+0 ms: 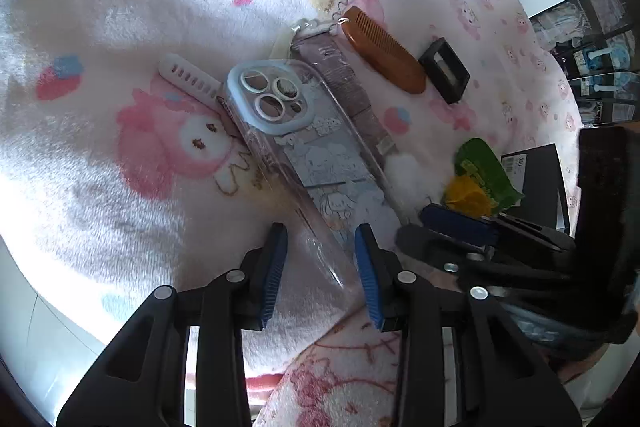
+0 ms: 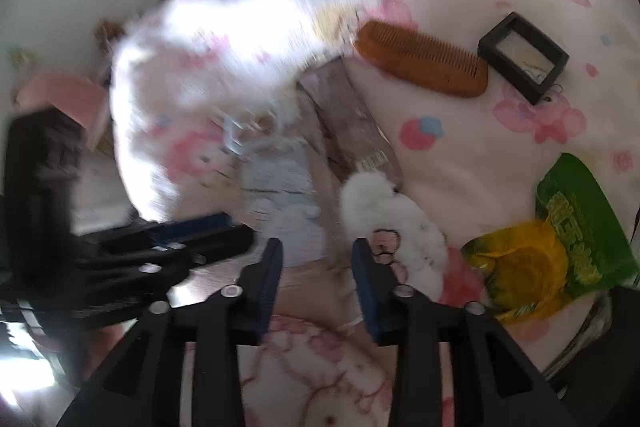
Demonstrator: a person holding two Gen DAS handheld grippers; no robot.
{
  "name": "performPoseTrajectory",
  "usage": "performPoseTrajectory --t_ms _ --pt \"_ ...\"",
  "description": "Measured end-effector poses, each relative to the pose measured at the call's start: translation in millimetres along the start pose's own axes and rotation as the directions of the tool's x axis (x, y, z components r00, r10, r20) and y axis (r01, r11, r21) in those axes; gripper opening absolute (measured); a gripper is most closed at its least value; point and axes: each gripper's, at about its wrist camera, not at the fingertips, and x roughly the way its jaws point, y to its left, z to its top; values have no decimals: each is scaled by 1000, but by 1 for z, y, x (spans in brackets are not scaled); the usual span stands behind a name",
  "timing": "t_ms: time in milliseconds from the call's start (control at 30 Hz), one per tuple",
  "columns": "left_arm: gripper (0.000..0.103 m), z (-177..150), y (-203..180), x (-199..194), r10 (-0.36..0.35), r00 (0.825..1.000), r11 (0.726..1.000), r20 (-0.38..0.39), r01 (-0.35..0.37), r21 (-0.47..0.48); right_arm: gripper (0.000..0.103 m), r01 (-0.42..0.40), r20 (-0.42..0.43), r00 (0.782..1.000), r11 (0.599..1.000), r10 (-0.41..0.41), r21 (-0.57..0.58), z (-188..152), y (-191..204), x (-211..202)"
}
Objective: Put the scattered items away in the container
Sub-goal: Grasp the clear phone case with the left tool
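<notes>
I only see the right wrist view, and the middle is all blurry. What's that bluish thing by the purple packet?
Observer: A clear phone case with cartoon pictures and a pale blue camera ring.
Operator: Is anything next to it that I can't see?
Observer: Yes, a white strap with a row of holes, beside the case's camera end.
Operator: Where's the left tool?
Observer: The left tool has the case's other end between its fingers.

Daylight overexposes the blanket [image 1: 100, 155] at left. Left wrist view: sharp. Right wrist view: motion-blurred, worst at left. Fisheye bends and darkens all edges.
</notes>
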Motion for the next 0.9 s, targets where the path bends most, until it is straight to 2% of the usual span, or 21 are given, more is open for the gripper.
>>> performPoseTrajectory --t_ms 67,133,200,267,433,533,600,700,833,900 --pt "35 3 1 4 0 1000 1000 3 0 -1 34 20 -24 1000 1000 -20 -11 4 -1 9" --pt "34 4 2 8 5 1000 1000 5 -5 -9 39 -35 -37 999 999 35 -2 10 -3 15" --pt "28 4 4 8 9 1000 1000 5 -9 -23 40 -65 -42 997 998 65 2 13 -3 20" --pt "26 3 3 3 14 1000 1000 15 -14 -17 40 -100 -55 993 995 100 7 15 -3 24" --pt "26 -2 3 -12 31 999 1000 44 -31 -2 41 -150 -54 987 989 149 -11 10 4 22" --pt "27 -5 5 -32 77 992 997 102 -77 -4 41 -236 -69 970 971 234 -29 1 16 11" --pt "27 -5 8 -40 75 991 997 111 -75 -5 41 -282 -83 958 956 276 -78 -4 29 4" --pt "27 -3 19 -34 82 992 996 92 -80 -24 41 -262 -78 964 959 255 -106 -4 38 3" --pt "27 -2 29 -24 66 995 997 72 -62 -55 41 -171 -91 982 985 168 -27 5 26 18" --pt "27 -1 30 -21 66 995 996 73 -62 -59 41 -181 -100 978 983 182 15 9 18 29"
